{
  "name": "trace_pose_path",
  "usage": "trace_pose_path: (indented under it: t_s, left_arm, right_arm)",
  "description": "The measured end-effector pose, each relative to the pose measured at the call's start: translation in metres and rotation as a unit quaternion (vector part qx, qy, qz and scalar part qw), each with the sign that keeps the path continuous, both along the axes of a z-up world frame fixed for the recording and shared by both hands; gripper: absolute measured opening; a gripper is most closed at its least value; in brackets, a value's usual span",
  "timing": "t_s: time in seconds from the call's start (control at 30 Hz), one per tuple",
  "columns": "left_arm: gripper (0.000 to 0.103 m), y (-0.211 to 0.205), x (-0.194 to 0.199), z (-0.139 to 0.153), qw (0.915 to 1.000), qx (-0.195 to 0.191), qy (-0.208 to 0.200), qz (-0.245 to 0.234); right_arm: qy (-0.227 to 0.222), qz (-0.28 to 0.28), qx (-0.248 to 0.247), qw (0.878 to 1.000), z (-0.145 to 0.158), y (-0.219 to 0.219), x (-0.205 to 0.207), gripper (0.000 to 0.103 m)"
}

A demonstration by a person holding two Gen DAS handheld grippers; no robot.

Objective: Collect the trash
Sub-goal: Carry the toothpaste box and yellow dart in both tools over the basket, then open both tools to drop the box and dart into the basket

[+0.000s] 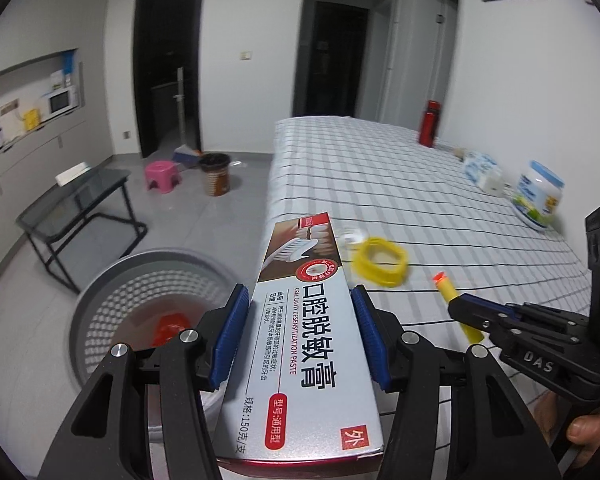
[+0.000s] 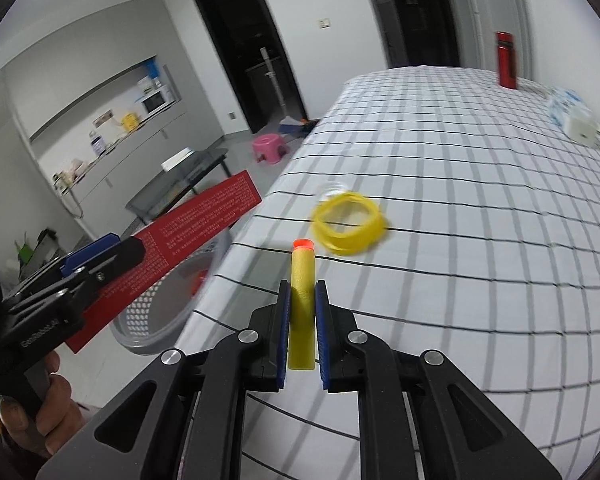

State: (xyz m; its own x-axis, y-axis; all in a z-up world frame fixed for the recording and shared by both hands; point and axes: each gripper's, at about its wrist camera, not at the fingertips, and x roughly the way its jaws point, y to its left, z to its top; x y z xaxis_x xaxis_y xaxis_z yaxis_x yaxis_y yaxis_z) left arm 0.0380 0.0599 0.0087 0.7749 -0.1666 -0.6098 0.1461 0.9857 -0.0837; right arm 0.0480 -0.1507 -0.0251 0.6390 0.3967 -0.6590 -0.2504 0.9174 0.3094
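Note:
My left gripper (image 1: 300,300) is shut on a long toothpaste box (image 1: 300,320), held above the table's left edge, beside a grey perforated trash basket (image 1: 120,280) on the floor with a red item inside. The box (image 2: 188,236) and basket (image 2: 156,316) also show in the right wrist view. My right gripper (image 2: 303,292) is shut on a yellow foam dart with an orange tip (image 2: 301,280), just above the checked tablecloth; it also shows in the left wrist view (image 1: 455,304). A yellow ring (image 1: 379,260) and a small clear cap (image 1: 353,237) lie on the table ahead.
The checked table (image 1: 379,168) carries a red flask (image 1: 429,122), a tissue pack (image 1: 479,168) and a white jar (image 1: 537,196) along the right side. On the floor stand a glass side table (image 1: 84,200), a pink stool (image 1: 162,174) and a brown bin (image 1: 216,172).

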Motion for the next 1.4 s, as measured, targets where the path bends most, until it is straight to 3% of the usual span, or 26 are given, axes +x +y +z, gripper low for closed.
trace_pose_path:
  t_s: [0.7,1.4]
  left_arm:
    - [0.052,0.123,0.029,-0.053,0.9912,-0.003,0.057,0.12]
    - [0.052,0.158,0.039,-0.092,0.9828,-0.006,0.099,0.156]
  right_arm:
    - [0.037,0.137,-0.016,0.99,-0.018,0.15,0.067,0.012]
    - [0.087,0.184,-0.034,0.978,-0.047,0.217,0.104,0.012]
